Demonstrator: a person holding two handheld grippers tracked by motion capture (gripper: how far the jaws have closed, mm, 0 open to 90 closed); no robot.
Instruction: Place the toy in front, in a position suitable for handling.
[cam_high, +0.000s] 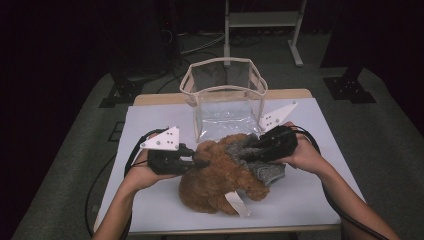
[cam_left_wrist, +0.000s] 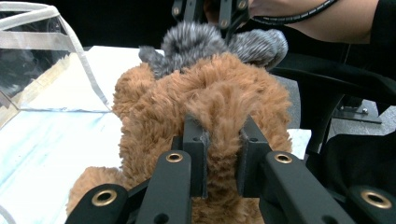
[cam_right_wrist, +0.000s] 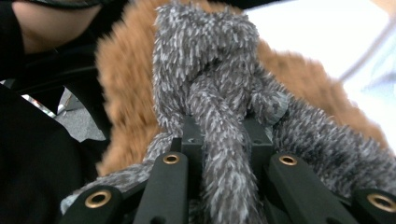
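A brown plush toy (cam_high: 217, 175) lies on the white table (cam_high: 310, 200) in the high view, with a grey furry fabric piece (cam_high: 265, 167) on its right side. My left gripper (cam_high: 202, 163) comes in from the left and is shut on a tuft of the brown plush (cam_left_wrist: 224, 121). Its two pads pinch the fur in the left gripper view. My right gripper (cam_high: 250, 150) reaches in from the right and is shut on a fold of the grey fabric (cam_right_wrist: 219, 107). A white tag (cam_high: 237, 204) sticks out at the toy's front.
A clear plastic bag with a beige rim (cam_high: 223, 92) stands open just behind the toy; its wall (cam_left_wrist: 42, 60) appears at the left of the left gripper view. A metal stand (cam_high: 262, 20) sits on the floor beyond the table. Cables trail from both grippers.
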